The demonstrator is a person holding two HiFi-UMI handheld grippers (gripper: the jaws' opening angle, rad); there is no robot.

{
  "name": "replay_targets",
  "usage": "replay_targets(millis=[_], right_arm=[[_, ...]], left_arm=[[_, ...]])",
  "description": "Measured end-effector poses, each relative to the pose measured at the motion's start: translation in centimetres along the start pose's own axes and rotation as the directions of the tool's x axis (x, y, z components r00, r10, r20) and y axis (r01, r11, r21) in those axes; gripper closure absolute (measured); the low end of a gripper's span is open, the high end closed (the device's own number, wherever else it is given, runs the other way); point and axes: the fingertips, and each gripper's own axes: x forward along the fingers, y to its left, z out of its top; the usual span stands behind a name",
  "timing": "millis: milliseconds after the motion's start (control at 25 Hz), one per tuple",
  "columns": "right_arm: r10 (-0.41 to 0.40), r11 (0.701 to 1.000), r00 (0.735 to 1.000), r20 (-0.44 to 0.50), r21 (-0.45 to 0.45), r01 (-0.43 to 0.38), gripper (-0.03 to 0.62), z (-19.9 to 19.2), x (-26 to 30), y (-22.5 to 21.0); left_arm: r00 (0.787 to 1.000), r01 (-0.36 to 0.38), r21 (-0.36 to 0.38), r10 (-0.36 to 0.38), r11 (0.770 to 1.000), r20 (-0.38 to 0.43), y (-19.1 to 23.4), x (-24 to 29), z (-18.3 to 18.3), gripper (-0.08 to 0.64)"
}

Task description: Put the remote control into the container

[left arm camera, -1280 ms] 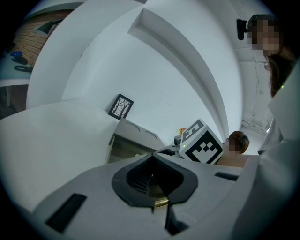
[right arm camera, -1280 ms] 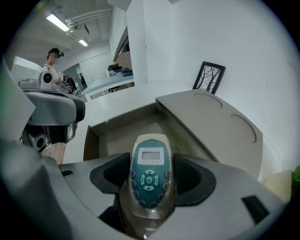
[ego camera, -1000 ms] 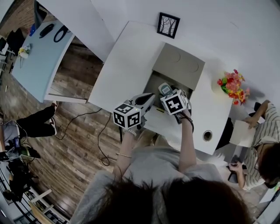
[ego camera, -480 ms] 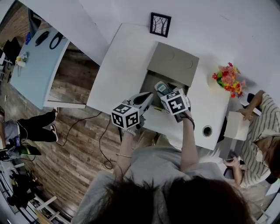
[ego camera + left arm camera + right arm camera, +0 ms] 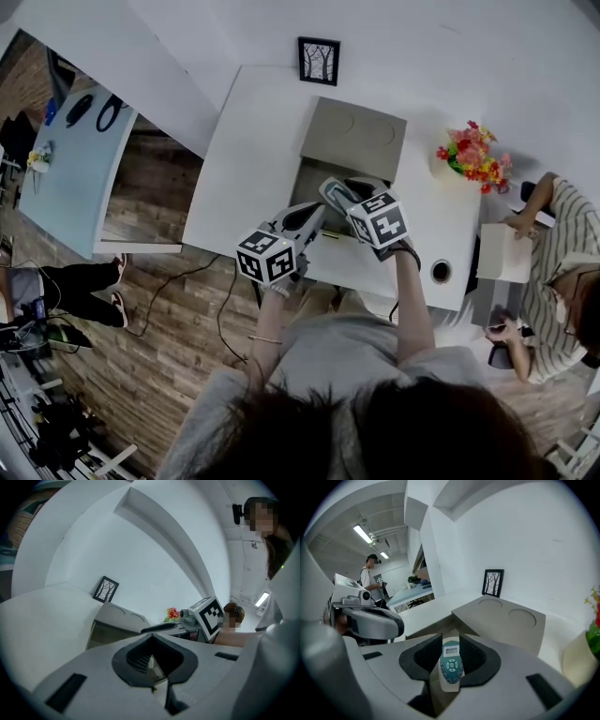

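The right gripper's [image 5: 450, 641] jaws, just closing, clamp the remote control [image 5: 451, 667] between them.

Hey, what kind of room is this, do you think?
Probably an office or lab workroom: a white desk, a seated person with paper at the side, and strip lights on the ceiling.

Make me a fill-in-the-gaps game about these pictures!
The right gripper holds the ___. The lid of the container is ___. The flowers stand on a ___ table.
Missing words: remote, open, white.
The right gripper's jaws have just been closing, with the remote between them.
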Motion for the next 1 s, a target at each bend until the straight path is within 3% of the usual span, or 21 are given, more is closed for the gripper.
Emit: replay_targets(millis=[320, 520, 1000], right_arm=[[0.043, 0.998, 0.987, 0.154, 0.039, -0.049, 0.557, 1.8, -3.3, 1.4], [0.042, 0.999, 0.972, 0.232, 0.008, -0.045, 0.591, 3.0, -5.5, 2.0], [0.007, 0.999, 0.899, 0.438, 0.031, -0.022, 0.594, 6.6, -11.3, 3.2]], left_arm=[[0.999, 0.039, 0.08, -0.041, 0.996, 0.015, -1.9, 0.1, 1.6, 0.557], [0.998, 0.058, 0.117, -0.062, 0.991, 0.031, -3.1, 0.0, 2.3, 0.557], [0.988, 0.099, 0.229, -0.123, 0.968, 0.091, -7.3, -1.2, 5.7, 0.557]])
